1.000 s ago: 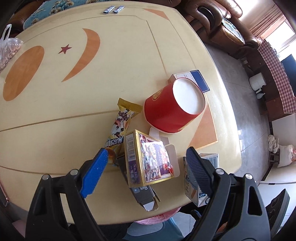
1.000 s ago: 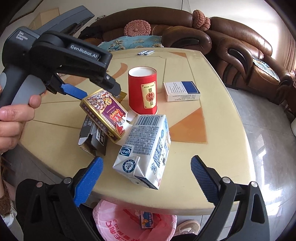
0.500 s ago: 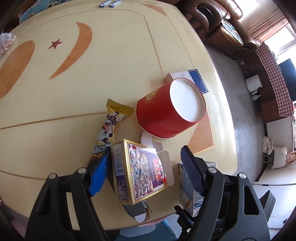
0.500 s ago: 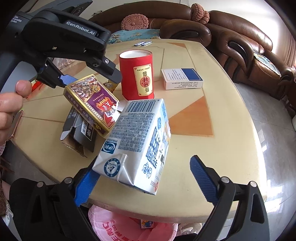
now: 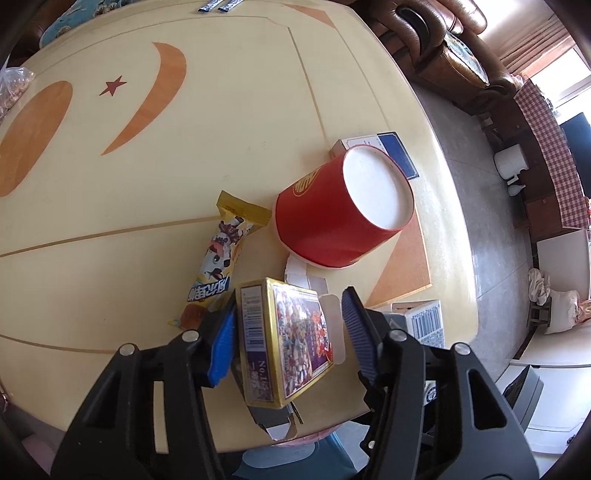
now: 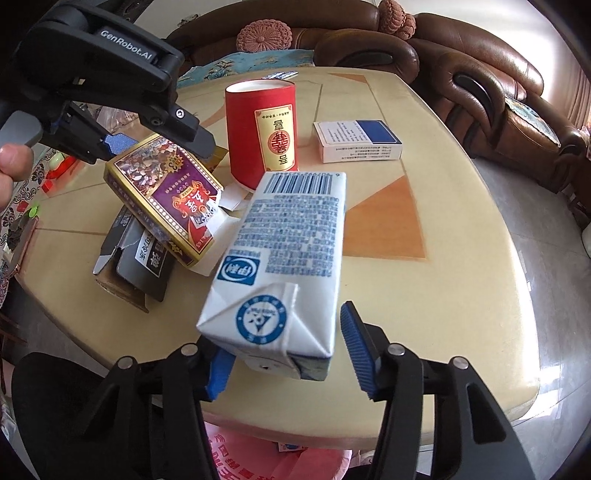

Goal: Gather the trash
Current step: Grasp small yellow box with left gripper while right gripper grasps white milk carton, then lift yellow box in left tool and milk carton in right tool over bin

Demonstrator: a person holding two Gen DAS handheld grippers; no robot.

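Observation:
My left gripper (image 5: 291,336) straddles a gold-edged purple card box (image 5: 288,339); its left pad touches the box, the right pad stands a little off it. The box leans on a flattened grey carton (image 6: 136,258). The box also shows in the right wrist view (image 6: 166,195), with the left gripper (image 6: 110,144) over it. My right gripper (image 6: 284,354) is open around the near end of a white and blue milk carton (image 6: 284,258) lying at the table's front edge. A yellow snack wrapper (image 5: 225,251) lies left of a red tube (image 5: 340,214).
A blue and white box (image 6: 358,142) lies behind the red tube (image 6: 262,129) on the cream table (image 6: 443,288). A pink trash bag (image 6: 266,454) hangs below the table's front edge. Brown sofas (image 6: 480,70) stand behind and right. Two small sachets (image 5: 218,5) lie at the far edge.
My left gripper has moved down over the card box and narrowed around it. My right gripper has moved forward around the milk carton and narrowed its opening.

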